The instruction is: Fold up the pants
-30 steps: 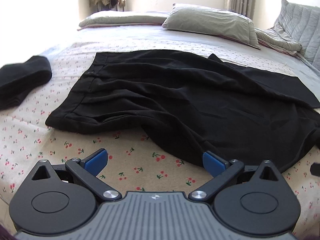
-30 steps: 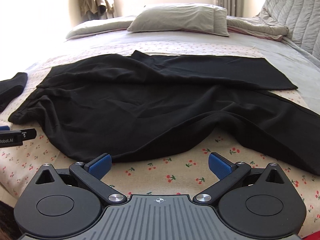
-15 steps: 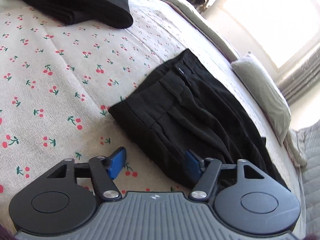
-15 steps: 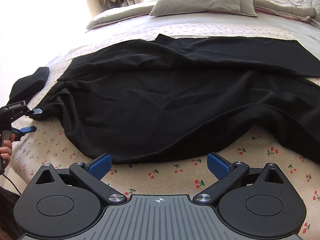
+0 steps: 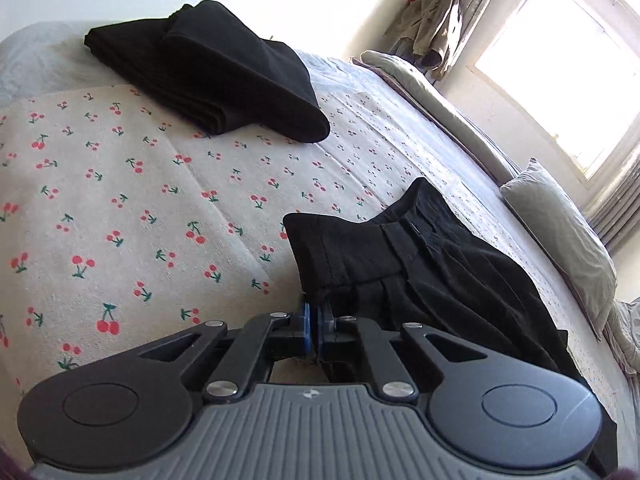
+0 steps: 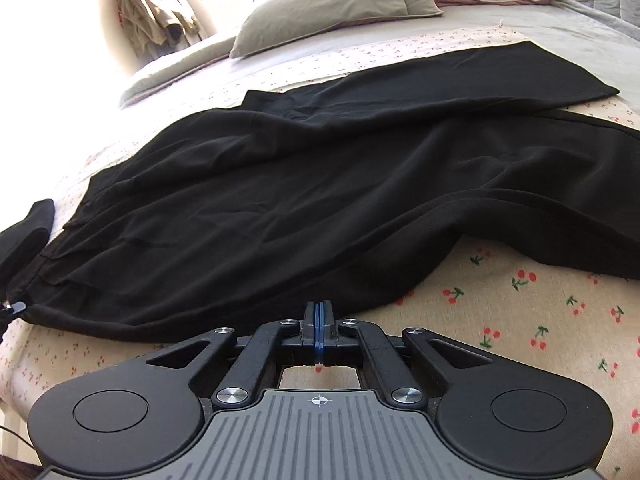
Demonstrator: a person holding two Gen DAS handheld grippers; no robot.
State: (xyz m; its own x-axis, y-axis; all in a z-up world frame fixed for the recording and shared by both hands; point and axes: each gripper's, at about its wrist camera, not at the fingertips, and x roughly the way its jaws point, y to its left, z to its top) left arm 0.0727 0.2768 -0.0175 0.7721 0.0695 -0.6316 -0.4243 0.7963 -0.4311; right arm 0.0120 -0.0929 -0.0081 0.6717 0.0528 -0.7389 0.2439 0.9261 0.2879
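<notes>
Currently the left gripper is seen with its blue pads drawn together on the near corner of the waistband of the black pants, and that corner is raised off the cherry-print sheet while the rest of the waist is left lying flat. The right gripper is likewise pressed closed, its pads met at the near edge of the pants; cloth is taken to be pinched there, though the contact itself is hidden by the fingers. The pants are spread across the bed, the waist toward the left and the two legs stretched away to the right, one over the other. A second black garment, already folded, is lying well apart beyond the waistband. Grey pillows are set at the head of the bed.
</notes>
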